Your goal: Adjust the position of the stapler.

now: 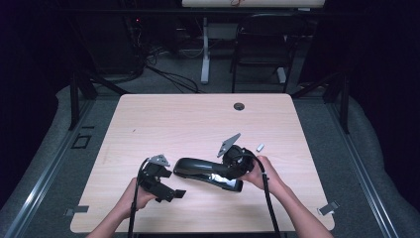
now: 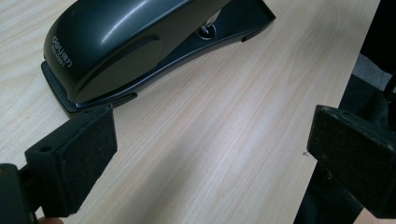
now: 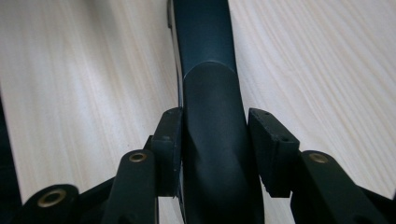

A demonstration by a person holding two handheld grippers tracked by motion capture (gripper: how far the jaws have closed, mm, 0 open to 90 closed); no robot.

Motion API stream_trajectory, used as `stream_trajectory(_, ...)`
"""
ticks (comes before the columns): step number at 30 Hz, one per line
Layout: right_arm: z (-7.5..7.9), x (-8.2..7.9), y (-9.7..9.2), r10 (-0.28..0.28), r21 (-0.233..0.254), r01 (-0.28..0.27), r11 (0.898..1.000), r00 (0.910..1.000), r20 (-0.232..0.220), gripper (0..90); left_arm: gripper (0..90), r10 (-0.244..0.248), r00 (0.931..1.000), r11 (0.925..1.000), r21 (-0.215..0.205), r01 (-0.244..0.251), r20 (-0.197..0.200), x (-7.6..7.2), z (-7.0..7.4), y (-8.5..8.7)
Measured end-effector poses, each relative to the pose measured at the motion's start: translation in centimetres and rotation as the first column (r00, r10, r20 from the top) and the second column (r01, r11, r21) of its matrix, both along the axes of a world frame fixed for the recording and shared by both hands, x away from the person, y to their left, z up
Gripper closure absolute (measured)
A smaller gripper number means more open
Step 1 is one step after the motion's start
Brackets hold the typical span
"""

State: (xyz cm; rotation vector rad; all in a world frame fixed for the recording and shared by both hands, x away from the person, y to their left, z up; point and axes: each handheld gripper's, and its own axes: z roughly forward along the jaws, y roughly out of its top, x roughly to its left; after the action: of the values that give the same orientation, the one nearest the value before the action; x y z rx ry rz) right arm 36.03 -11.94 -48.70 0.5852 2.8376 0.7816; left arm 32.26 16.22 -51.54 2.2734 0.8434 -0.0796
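Up close, the right tool (image 3: 215, 154) clamps the stapler (image 3: 210, 140), branded end (image 2: 58, 46) facing the spread left tool (image 2: 210, 158).

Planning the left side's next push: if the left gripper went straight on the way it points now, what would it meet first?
Probably bare table. The left gripper is open, and the stapler lies off toward its left jaw rather than dead ahead. Depth is unclear, so that jaw might clip the stapler's near end.

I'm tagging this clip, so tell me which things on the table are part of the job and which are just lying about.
In use:
- black stapler, lying on the table
- right gripper, jaws closed on the stapler's rear end
- left gripper, open, beside the stapler's front

Lying about:
- small grey block, right of the stapler
- dark grommet near the far edge
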Motion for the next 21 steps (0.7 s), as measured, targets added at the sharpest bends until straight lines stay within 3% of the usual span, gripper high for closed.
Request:
stream_trajectory(3, 0.0, 0.7, -0.5, 0.066, 0.012, -0.066, 0.998, 0.9978, 0.0, 57.5, 1.6, -0.011, 0.9999, 0.9999, -0.008, 0.011, -0.008, 0.1, -0.1, -0.1)
stream_trajectory(6, -0.1, 1.6, -1.0, 0.075, 0.012, -0.075, 0.997, 0.9972, -0.004, 55.5, 1.5, -0.009, 0.9999, 1.0, 0.004, 0.009, -0.005, 0.0, -0.1, -0.3)
stream_trajectory(13, -0.1, 2.2, -1.8, -0.003, -0.02, 0.004, 1.0, 1.0, 0.006, 47.3, 1.4, -0.014, 0.9998, 0.9999, 0.0, 0.014, -0.011, 0.1, -0.2, -0.3)
stream_trajectory(17, -0.1, 2.1, -2.9, -0.057, -0.007, 0.057, 0.998, 0.9984, -0.001, 45.8, 1.4, -0.014, 0.9999, 0.9999, 0.002, 0.014, -0.008, 0.1, -0.1, -0.3)
stream_trajectory(21, -0.1, 2.1, -3.2, -0.075, 0.001, 0.075, 0.997, 0.9972, -0.008, 45.5, 1.4, -0.011, 0.9999, 0.9999, 0.012, 0.012, -0.001, 0.2, -0.1, -0.5)
